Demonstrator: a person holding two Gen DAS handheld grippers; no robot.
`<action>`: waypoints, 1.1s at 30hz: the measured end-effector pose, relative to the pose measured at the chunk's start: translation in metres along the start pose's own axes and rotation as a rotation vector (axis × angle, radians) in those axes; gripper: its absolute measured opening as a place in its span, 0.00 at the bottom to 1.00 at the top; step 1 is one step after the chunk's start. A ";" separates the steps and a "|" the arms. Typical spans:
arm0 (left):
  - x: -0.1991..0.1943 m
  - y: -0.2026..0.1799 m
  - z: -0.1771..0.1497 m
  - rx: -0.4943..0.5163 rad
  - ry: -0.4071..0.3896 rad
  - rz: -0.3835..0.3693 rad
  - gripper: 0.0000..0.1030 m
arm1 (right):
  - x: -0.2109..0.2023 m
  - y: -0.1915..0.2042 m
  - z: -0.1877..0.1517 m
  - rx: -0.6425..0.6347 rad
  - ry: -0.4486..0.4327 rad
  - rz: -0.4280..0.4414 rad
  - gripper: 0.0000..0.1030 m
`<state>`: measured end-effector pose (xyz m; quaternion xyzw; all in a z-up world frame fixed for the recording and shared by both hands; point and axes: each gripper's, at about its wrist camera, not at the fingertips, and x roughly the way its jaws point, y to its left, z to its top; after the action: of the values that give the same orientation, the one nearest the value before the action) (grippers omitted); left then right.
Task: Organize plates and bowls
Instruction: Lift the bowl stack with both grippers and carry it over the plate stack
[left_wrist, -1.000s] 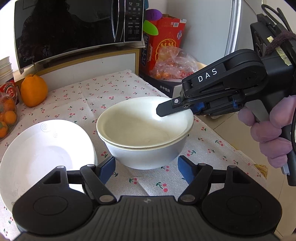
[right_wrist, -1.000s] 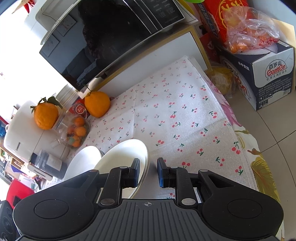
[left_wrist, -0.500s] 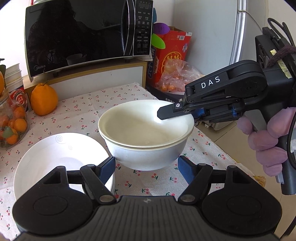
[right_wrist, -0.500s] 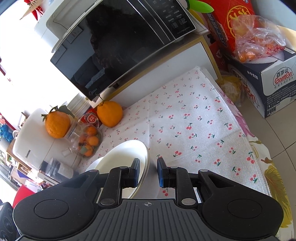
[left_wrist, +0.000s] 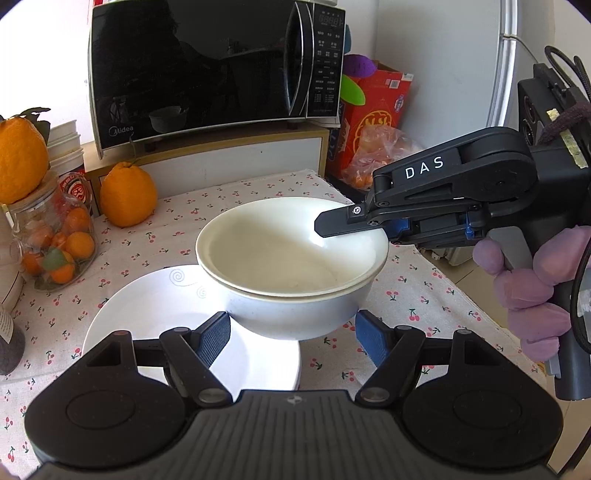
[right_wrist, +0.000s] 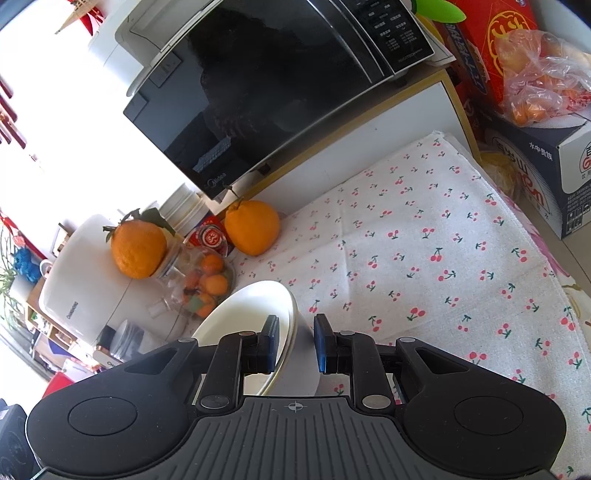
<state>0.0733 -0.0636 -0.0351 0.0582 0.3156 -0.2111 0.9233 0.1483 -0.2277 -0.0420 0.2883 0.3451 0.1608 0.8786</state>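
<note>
- Bowls (left_wrist: 291, 266): two white ones, nested, sit raised over the cherry-print counter (left_wrist: 258, 192), partly above the white plate (left_wrist: 155, 314).
- Your right gripper (right_wrist: 294, 343) has its fingers clamped on the bowls' rim.
- Your left gripper (left_wrist: 293, 332) stands open, its fingers flanking the bowls' base.

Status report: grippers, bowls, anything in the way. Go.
Right gripper clamped on stacked bowls' rim, bowls over plate. Left gripper open, empty. Nothing on the plate.
</note>
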 end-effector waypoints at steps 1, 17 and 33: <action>0.000 0.003 0.000 -0.003 0.002 0.003 0.69 | 0.003 0.002 0.000 -0.001 0.002 0.001 0.19; -0.013 0.051 -0.009 -0.017 0.028 0.043 0.70 | 0.049 0.041 -0.021 -0.047 0.072 0.018 0.19; -0.006 0.061 -0.021 0.005 0.081 0.063 0.70 | 0.065 0.052 -0.033 -0.074 0.107 0.001 0.19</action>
<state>0.0834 -0.0010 -0.0496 0.0789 0.3500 -0.1802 0.9159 0.1674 -0.1427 -0.0629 0.2467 0.3855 0.1889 0.8688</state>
